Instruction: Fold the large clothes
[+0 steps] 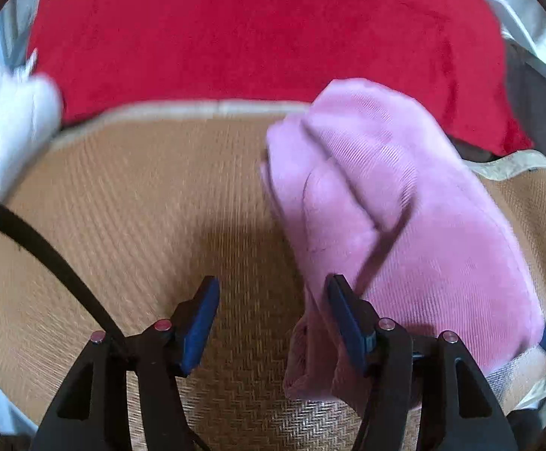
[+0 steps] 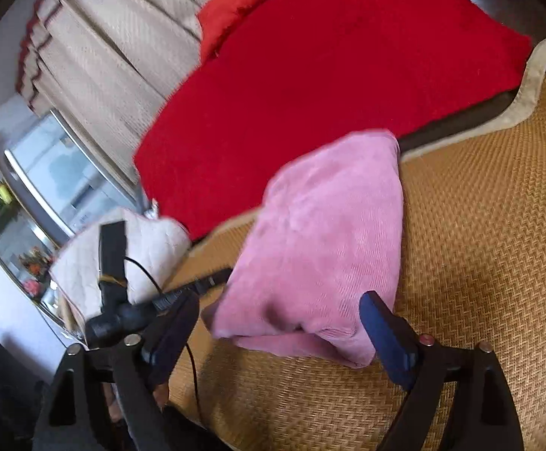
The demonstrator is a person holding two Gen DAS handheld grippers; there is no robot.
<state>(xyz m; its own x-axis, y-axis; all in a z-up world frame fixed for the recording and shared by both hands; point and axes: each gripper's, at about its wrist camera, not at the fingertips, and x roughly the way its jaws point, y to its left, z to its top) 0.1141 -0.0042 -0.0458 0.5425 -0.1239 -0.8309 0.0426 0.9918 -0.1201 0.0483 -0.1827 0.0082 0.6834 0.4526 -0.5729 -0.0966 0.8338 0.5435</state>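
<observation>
While both grippers stand wide and empty, the pink garment [image 1: 397, 203] (already bundled) lies right of the left gripper [image 1: 269, 319], squarely ahead of the right gripper [image 2: 280, 334].

No text, label, brand, number or sign can be read in either view. The pink garment [image 2: 321, 233], the red blanket [image 2: 329, 86] and the woven mat [image 2: 479, 225] show plain surfaces without print, and the shelf items at the left edge of the right wrist view are too small and blurred to tell any lettering.
</observation>
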